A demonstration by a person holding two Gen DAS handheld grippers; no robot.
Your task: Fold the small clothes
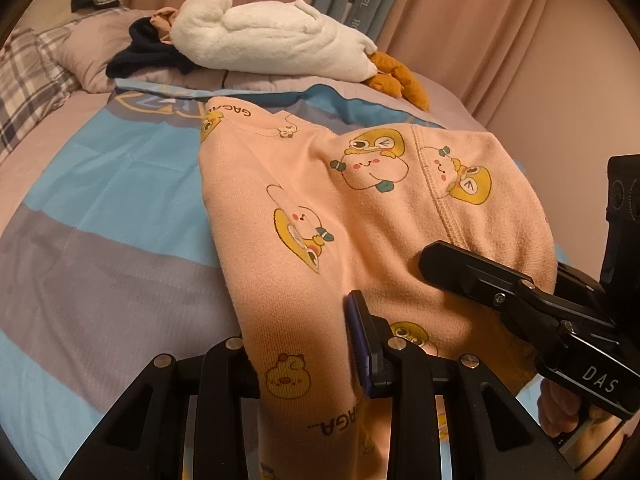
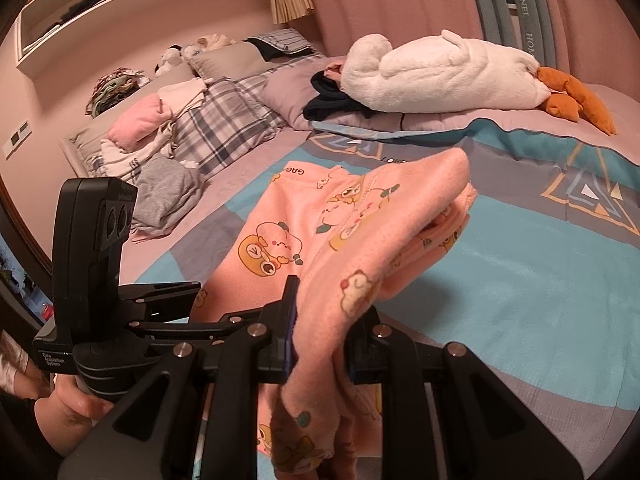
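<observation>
A small peach-pink knit garment printed with yellow cartoon ducks and white chicks [image 1: 360,208] is held up over the blue, grey and lilac patterned bedspread [image 1: 100,184], its far hem with the "GAGA" lettering resting on the bedspread and its near end raised and pinched by both tools; the left gripper [image 1: 308,344], black with a blue pad on one finger, has its jaws clamped on a fold of the garment's near edge, cloth filling the gap between the fingers; the right gripper [image 2: 320,320], also black, is likewise closed on the garment, a bunched wad of pink cloth squeezed between its pads and hanging down below them, while a doubled-over flap of the garment juts out beyond it above the bedspread; in the left wrist view the right gripper reaches in against the garment's side; beyond the garment, at the far edge of the bedspread, lies a large white plush goose with orange feet [image 2: 440,76], a dark navy cloth [image 2: 332,108] tucked beside it; plaid pillows [image 2: 224,120] sit further off from the garment.
</observation>
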